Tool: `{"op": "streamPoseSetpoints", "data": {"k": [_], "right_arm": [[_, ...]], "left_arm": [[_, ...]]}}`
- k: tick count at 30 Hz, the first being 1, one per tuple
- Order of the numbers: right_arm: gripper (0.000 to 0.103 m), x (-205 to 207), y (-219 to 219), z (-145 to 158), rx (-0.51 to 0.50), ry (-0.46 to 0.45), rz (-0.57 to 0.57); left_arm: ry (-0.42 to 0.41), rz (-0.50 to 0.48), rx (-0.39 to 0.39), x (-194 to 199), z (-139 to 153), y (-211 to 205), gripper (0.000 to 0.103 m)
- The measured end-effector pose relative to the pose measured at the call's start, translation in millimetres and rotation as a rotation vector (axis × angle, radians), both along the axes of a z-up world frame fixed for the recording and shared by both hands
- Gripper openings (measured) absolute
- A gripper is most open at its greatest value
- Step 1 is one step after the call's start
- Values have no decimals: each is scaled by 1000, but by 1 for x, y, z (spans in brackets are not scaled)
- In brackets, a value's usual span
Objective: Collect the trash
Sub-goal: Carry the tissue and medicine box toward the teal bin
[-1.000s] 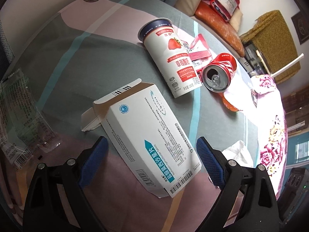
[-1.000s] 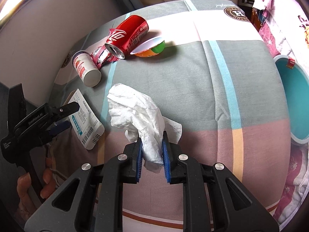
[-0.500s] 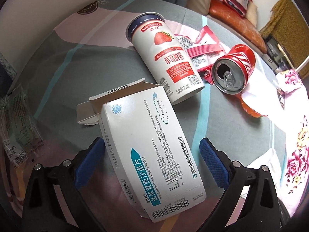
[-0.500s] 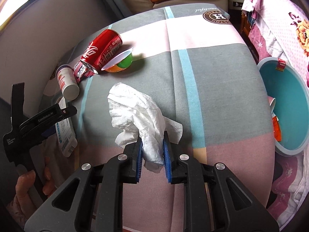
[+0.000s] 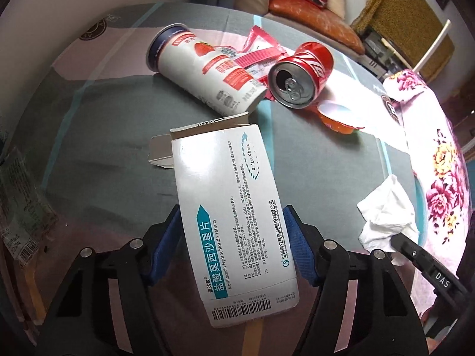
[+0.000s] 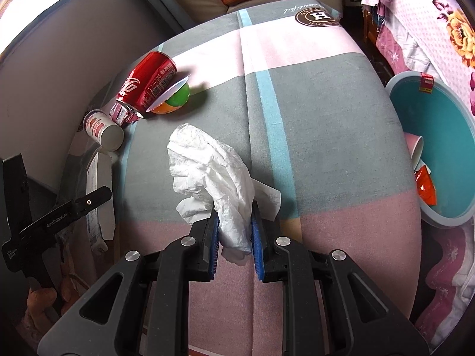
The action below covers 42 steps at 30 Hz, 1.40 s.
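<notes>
A white medicine box (image 5: 225, 195) with one end flap open lies on the table cloth between the blue pads of my left gripper (image 5: 231, 231). The jaws are closing and both pads meet the box's long sides. The right wrist view has this box (image 6: 95, 195) at its left edge, under the left gripper (image 6: 59, 216). My right gripper (image 6: 234, 231) is shut on a crumpled white tissue (image 6: 207, 163), which hangs over the cloth. From the left wrist, that tissue (image 5: 386, 207) shows at the right.
Beyond the box lie a strawberry drink can (image 5: 202, 74), a pink wrapper (image 5: 261, 50), a red soda can (image 5: 299, 77) and an orange jelly cup (image 5: 338, 115). A teal basin (image 6: 445, 154) holding trash stands off the table's right side. A clear plastic bag (image 5: 20, 207) lies left.
The left jaws have narrowed from wide open onto the box, and the box now runs straight between them. The right gripper carried the tissue toward the basin side.
</notes>
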State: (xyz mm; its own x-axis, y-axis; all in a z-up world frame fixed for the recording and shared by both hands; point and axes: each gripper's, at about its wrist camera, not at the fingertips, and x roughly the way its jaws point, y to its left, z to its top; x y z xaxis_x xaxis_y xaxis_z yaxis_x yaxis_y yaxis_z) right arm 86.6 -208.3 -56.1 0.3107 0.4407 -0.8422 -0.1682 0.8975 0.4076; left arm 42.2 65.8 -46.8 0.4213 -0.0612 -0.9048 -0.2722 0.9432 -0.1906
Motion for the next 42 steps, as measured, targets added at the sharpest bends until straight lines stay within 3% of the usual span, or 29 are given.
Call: {"op": "streamPoseSetpoints", "data": {"k": [9,27,42], "right_arm": [[19,-5,-22,13,1,-26,-59],[19,-5,-93,25,53,-68,-213],[19,-13,-223,35,69,-121,-500]], "left_arm": [[-66,-213,34,-1,16,-60,67],[-94,-388,82,21,36,-137,67],[-136,-620,101,66,49,-259,67]]}}
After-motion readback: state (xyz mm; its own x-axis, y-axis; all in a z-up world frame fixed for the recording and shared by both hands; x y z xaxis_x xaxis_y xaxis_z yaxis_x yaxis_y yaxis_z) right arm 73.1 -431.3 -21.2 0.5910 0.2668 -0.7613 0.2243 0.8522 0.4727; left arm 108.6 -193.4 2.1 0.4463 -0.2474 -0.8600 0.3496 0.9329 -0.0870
